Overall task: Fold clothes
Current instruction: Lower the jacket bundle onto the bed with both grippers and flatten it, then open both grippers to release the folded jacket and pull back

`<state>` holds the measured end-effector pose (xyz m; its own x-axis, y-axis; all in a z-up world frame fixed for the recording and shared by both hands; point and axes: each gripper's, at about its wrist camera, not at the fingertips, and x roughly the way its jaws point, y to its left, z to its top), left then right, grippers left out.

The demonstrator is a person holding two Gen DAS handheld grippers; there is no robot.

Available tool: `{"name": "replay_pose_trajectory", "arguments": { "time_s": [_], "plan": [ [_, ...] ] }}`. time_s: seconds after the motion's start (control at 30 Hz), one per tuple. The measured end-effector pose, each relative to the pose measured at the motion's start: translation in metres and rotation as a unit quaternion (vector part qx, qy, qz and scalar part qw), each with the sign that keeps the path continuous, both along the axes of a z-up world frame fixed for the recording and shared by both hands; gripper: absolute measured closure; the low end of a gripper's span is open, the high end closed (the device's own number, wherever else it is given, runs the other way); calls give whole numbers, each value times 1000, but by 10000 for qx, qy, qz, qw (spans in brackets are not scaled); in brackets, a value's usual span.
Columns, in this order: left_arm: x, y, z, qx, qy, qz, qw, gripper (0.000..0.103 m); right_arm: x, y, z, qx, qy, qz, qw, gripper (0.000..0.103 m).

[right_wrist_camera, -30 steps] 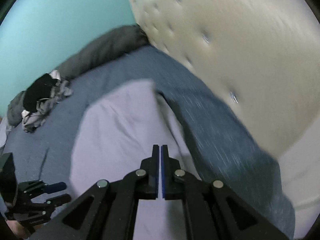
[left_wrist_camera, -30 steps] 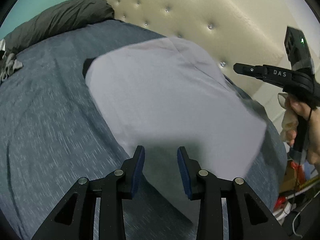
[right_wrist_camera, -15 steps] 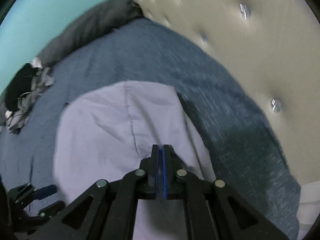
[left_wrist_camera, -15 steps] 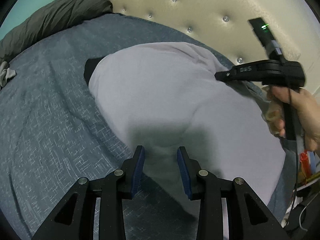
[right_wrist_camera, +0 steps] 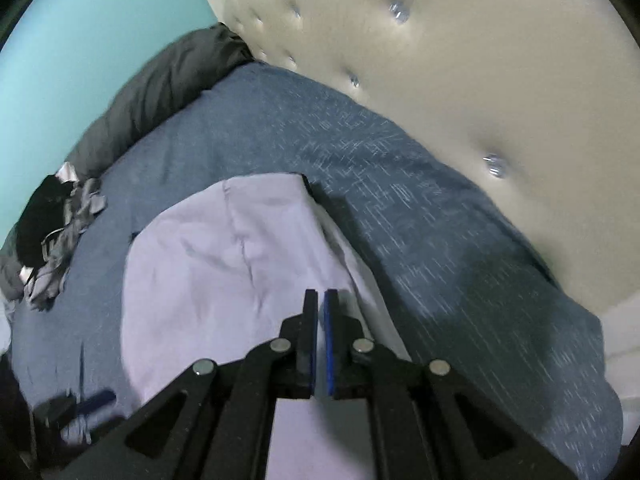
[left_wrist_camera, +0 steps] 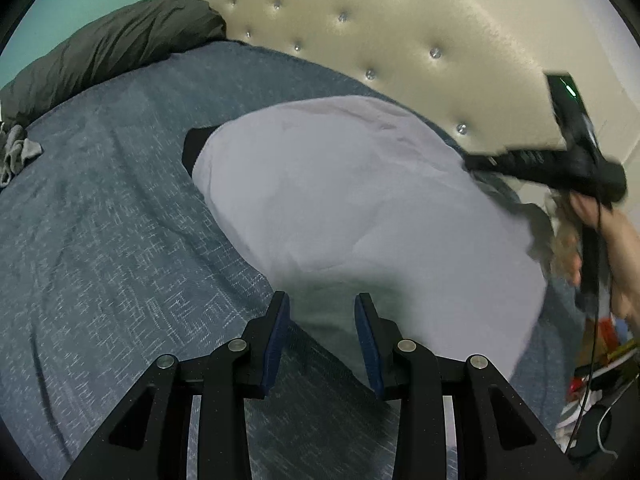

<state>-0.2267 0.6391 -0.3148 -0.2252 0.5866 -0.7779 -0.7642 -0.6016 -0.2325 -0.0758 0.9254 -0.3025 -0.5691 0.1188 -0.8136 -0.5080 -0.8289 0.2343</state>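
A lavender garment (left_wrist_camera: 340, 208) lies folded on the blue bedspread (left_wrist_camera: 100, 240), with a black edge (left_wrist_camera: 192, 148) showing at its far left corner. My left gripper (left_wrist_camera: 321, 304) is open just above the garment's near edge, nothing between its blue pads. A hand holds my right gripper (left_wrist_camera: 472, 165), whose tip rests at the garment's right edge. In the right wrist view the right gripper (right_wrist_camera: 320, 296) is shut over the lavender garment (right_wrist_camera: 208, 272). No cloth shows between its fingers.
A cream tufted headboard (left_wrist_camera: 400, 40) runs along the far side. A dark grey pillow (left_wrist_camera: 112, 40) lies at the bed's far left. A loose pile of clothes (right_wrist_camera: 52, 240) sits near it. Cables and clutter (left_wrist_camera: 600, 360) lie beyond the bed's right edge.
The right gripper came down from the air to the garment's right edge, still shut. The garment has settled flatter on the bed. The left gripper stayed open in place.
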Motion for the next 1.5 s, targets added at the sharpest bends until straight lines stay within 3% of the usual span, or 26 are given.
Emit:
{"name": "replay_pose_trajectory", "arguments": {
  "time_s": [0.2,0.5,0.6,0.7,0.93,1.2,1.5],
  "plan": [
    [17,-16,13,26,20,12,10000,64,65,-21,6,176,339,23,9993,100],
    [37,-43,34,66,69,59,9999,64,84,-22,-18,420,108,114,9990,100],
    [41,-53,43,89,97,93,9999,64,80,-17,-29,220,8,60,9997,101],
    [45,-62,52,111,125,126,9998,64,87,-24,-5,401,397,-151,9983,100],
    [57,-82,74,196,210,202,9994,59,99,-59,39,588,826,85,9948,99],
    [80,-102,103,371,348,230,9984,58,118,-98,68,621,967,130,9933,97],
    [100,-128,134,581,510,290,9966,52,144,-134,99,696,1119,-17,9913,85]
  ]
}}
